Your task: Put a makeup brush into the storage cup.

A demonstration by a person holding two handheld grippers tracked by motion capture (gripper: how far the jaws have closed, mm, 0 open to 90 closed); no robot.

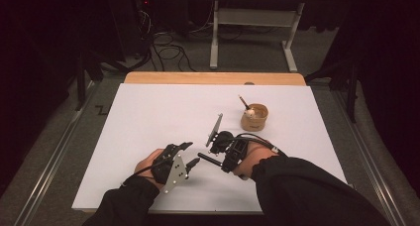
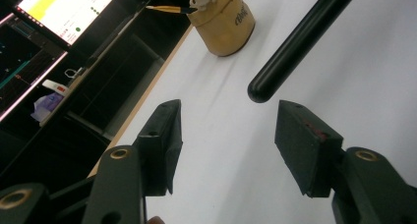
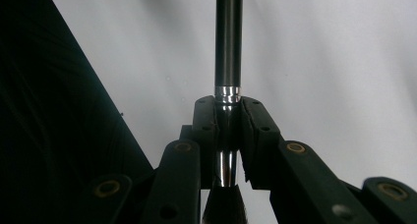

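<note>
Two grippers meet near the middle of the white table [image 1: 148, 117] in the high view. The right gripper [image 1: 214, 149] is clamped on a slim black brush handle [image 1: 209, 159] that points toward the left gripper [image 1: 188, 154], whose jaws stand partly apart just short of the handle's free end. Both forearms come in from the bottom edge, hands low over the table and turned inward toward each other. Beyond them, well apart, stands a tan holder cup [image 1: 254, 118] with another brush [image 1: 244, 102] leaning in it.

In the left gripper view, the left gripper [image 2: 228, 145] is half open with nothing between its pads. The rounded black end of the brush handle [image 2: 295, 47] hangs just ahead of the gap, not yet inside it. The holder cup [image 2: 223, 25] sits farther off near the table edge.

In the right gripper view, the right gripper [image 3: 229, 130] is closed tight on the brush at its shiny metal ferrule [image 3: 227, 94], the dark handle [image 3: 228, 37] running straight out above the white surface.

As I judge it, the brush is picked up and held; what looks to be a hand-over to the left gripper is lined up, but that grip is not yet made.
</note>
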